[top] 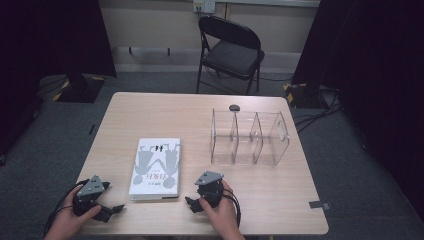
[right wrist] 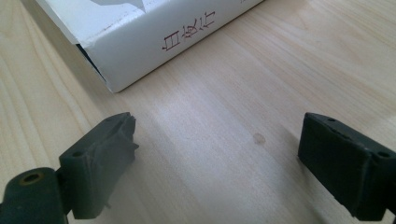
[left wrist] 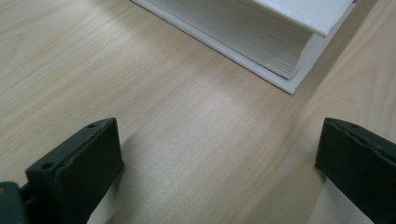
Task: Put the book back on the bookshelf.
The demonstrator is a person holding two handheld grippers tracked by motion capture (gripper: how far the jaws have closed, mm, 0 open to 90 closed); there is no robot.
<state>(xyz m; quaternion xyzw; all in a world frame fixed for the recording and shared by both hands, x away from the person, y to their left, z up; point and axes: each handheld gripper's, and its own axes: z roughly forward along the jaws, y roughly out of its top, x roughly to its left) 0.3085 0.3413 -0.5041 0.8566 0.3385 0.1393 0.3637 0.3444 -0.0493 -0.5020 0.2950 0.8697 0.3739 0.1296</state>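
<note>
White, thick book (top: 156,169) with grey figures on its cover lies flat between the left gripper (top: 112,210) and right gripper (top: 192,203), both wide, holding nothing.

Matt white paper book (top: 156,169) on smooth pale wood-grain table (top: 165,112).

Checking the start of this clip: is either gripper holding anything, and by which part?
Nothing is held. Left gripper and right gripper stand open over bare table, short of the white book.
</note>
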